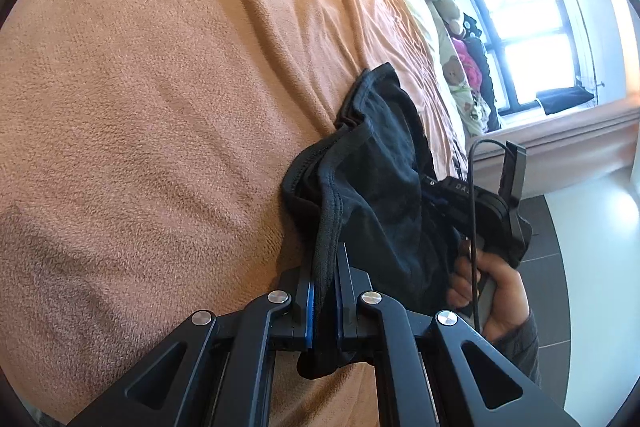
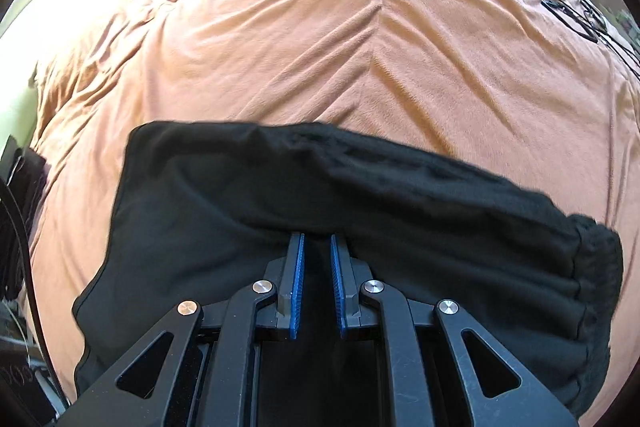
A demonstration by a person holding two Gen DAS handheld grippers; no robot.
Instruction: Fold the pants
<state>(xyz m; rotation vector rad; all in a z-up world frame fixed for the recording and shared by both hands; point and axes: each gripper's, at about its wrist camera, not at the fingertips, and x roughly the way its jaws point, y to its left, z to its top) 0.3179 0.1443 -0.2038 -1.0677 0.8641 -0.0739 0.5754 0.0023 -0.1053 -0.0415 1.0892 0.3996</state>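
Left claw (image 1: 324,263): clenched on black pants (image 1: 376,163) hem. Right claw (image 2: 318,243): clenched on pants' fabric fold. Pants: draped across orange blanket (image 2: 320,39) on bed, held between both claws.

black pants (image 2: 280,187), orange blanket (image 2: 320,47) (blue fingers (image 2: 298,287))

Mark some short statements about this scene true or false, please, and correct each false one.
1. The pants are black. True.
2. They lie on a bare wooden floor. False: they are over an orange blanket.
3. The left hand-held gripper pinches black cloth. True.
4. The right hand-held gripper holds a teddy bear. False: it is shut on the pants.
5. A window shows in the left view. True.
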